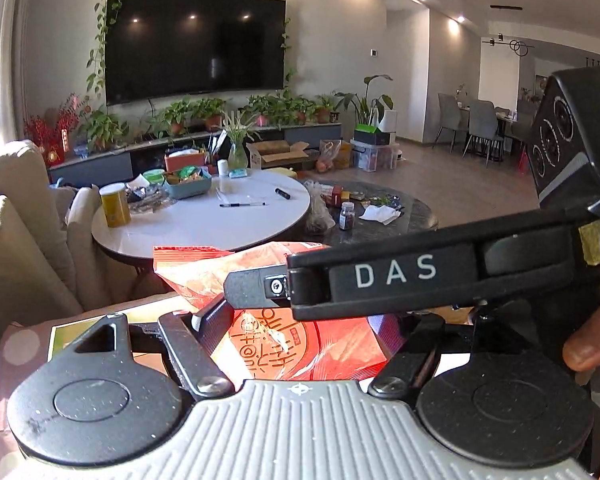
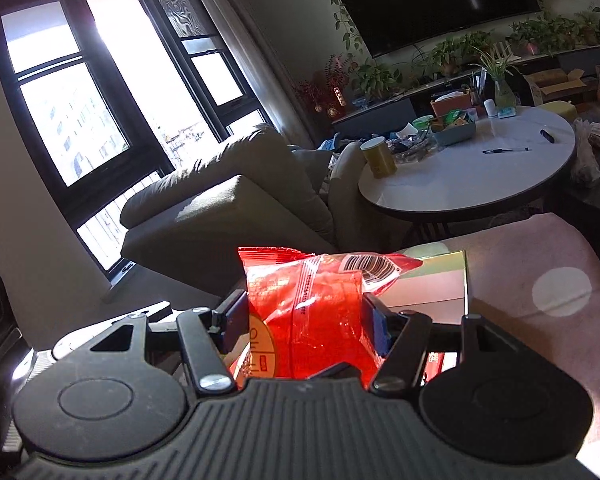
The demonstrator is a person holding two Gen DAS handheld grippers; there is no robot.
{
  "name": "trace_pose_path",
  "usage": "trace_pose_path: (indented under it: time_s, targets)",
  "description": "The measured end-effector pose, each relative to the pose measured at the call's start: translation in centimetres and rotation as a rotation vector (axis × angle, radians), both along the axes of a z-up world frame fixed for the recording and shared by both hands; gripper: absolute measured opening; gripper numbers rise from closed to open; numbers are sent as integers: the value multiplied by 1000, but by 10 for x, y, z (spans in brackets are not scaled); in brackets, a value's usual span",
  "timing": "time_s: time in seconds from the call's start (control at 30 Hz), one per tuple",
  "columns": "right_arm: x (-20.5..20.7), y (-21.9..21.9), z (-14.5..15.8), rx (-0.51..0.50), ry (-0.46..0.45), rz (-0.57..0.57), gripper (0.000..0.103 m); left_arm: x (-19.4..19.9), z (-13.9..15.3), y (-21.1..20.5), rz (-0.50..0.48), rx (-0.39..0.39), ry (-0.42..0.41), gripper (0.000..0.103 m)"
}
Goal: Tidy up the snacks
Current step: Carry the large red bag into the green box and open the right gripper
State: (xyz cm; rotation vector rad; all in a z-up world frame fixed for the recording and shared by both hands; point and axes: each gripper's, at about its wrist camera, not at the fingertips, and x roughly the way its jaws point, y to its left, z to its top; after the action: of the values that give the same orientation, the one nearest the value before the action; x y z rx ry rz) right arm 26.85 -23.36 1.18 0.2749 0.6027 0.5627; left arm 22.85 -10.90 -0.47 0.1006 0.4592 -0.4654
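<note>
Left gripper (image 1: 296, 320), bottom centre of the left wrist view: jaws clamped on a crinkled red plastic snack bag (image 1: 284, 344) with a round orange label and printed characters. The bag's torn-looking top edge sticks up above the jaws in mid-frame. The right gripper's black body, marked "DAS", crosses the right half of the frame just above the bag, and a fingertip of the person's hand (image 1: 592, 344) shows at the right edge.

Right gripper (image 2: 304, 320), bottom centre of the right wrist view: jaws clamped on the same red bag (image 2: 308, 312), barcode flap visible at its upper right. Bag is held off any surface, between both grippers, in front of a pink dotted cushion surface (image 2: 540, 280) on the lower right with a flat green-yellow sheet (image 2: 436, 276) lying on it.

Background, centre of the left view: round white tabletop (image 1: 220, 220) with a yellow cylindrical can (image 1: 115, 205) near its left edge, a teal plastic tray of snack packets (image 1: 190, 182), a black pen (image 1: 242, 204) and a black marker (image 1: 283, 193). A dark round tabletop (image 1: 412, 216) beside it on the right carries a small dark jar (image 1: 347, 216) and white paper. Beige sofa (image 1: 16, 232) at left. Large black wall TV (image 1: 196, 44) in upper centre, potted plants below it.
</note>
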Motion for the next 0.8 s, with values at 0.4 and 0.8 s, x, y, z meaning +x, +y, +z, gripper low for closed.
trace_pose_path:
  time_s: [0.4, 0.8]
  targets:
    - [40, -7, -29, -9, 87, -24, 60, 45, -27, -5, 5, -16, 93, 71]
    - [43, -12, -32, 0, 61, -83, 60, 50, -33, 3, 55, -1, 98, 75]
